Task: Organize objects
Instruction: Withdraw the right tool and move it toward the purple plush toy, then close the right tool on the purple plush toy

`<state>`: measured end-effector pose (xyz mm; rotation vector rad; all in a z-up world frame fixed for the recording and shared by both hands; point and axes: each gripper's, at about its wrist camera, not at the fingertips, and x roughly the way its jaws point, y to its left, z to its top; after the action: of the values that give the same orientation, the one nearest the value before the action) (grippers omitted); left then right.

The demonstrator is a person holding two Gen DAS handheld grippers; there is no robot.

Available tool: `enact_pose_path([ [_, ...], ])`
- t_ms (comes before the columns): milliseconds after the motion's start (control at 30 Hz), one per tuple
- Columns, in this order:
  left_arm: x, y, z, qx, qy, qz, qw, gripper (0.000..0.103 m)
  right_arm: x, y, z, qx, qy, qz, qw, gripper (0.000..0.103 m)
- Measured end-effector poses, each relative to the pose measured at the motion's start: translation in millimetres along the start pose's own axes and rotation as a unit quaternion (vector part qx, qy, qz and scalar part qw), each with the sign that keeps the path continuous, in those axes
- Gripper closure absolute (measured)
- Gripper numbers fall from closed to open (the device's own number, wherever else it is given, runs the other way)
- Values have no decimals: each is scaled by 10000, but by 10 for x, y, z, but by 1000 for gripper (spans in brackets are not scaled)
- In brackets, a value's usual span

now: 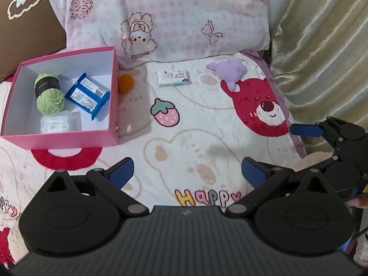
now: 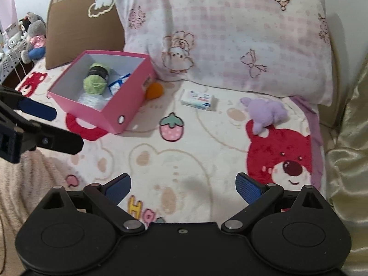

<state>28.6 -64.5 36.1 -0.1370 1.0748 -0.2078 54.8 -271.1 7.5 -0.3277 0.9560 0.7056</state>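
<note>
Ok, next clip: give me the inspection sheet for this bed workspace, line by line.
Surface: cartoon-print fleece blanket on a bed.
Job's things: open pink cardboard box holds green yarn ball, blue wipes packet and clear bag of white items. Outside: orange pompom beside box wall, white tissue pack, lilac plush toy.
Clutter: nothing seen.
Grippers: left gripper and right gripper open, empty.
Cables: white cords far left.
Surroundings: pink checked pillow, brown cushion, gold satin fabric, stuffed animals.

Pink checked pillow [image 1: 165,16] leans at the blanket's [image 1: 184,138] head, brown cushion [image 1: 25,18] left of it, gold curtain [image 1: 322,46] right.
</note>
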Motion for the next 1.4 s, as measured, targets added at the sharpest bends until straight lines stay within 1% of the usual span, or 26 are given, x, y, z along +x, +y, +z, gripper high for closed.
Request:
enact_pose_path([
  [100,129,-67,73,51,-8,31,10000,2,86,-68,0,35,7,-33,10000,4],
  [133,181,-92,97,75,-31,90,9999,2,121,-82,0,17,1,-69,10000,4],
  [233,349,-144,172,107,-74,207,9997,2,222,-91,6,-229,-70,-169,9996,4],
  [300,485,-148,238,88,8,64,9999,2,299,-113,22,-313,-91,-138,9994,4],
  [333,560,-143,274,58,66,-29,10000,2,348,-133,27,-362,-86,-40,9993,4],
  [433,729,-158,342,14,40,-116,9999,2,514,-232,33,-524,-23,153,9985,4],
  [567,976,-170,451,-6,-189,-241,9995,2,658,-386,67,-676,-407,162,9967,4],
  [667,1125,-157,540,-70,-406,-363,9985,2,760,-563,116,-495,-814,282,9951,4],
  [733,1229,-147,606,-106,-495,-491,9975,5,836,-681,141,-335,-1096,307,9929,4],
  [833,1384,-115,715,-275,-519,-642,9962,5,963,-814,186,-99,-1242,329,9917,4],
  [900,1482,-93,769,-415,-569,-770,9945,6,1068,-873,214,-51,-1304,229,9912,5],
  [967,1572,-92,813,-530,-669,-846,9928,6,1186,-925,259,-33,-1254,24,9921,5],
  [1067,1738,-131,877,-563,-815,-850,9915,8,1301,-1000,320,-97,-1236,-191,9921,5],
  [1133,1845,-164,905,-544,-855,-818,9915,8,1327,-1077,323,33,-1380,-334,9899,5],
  [1200,1974,-175,920,-662,-859,-803,9908,11,1349,-1175,320,199,-1479,-307,9883,5],
  [1267,2100,-152,926,-847,-825,-888,9890,12,1396,-1262,302,283,-1511,-287,9877,5],
  [1333,2208,-146,937,-951,-786,-909,9882,12,1476,-1295,275,130,-1476,-449,9879,5],
  [1400,2319,-169,946,-955,-805,-907,9880,13,1569,-1307,238,-190,-1514,-668,9860,5],
])
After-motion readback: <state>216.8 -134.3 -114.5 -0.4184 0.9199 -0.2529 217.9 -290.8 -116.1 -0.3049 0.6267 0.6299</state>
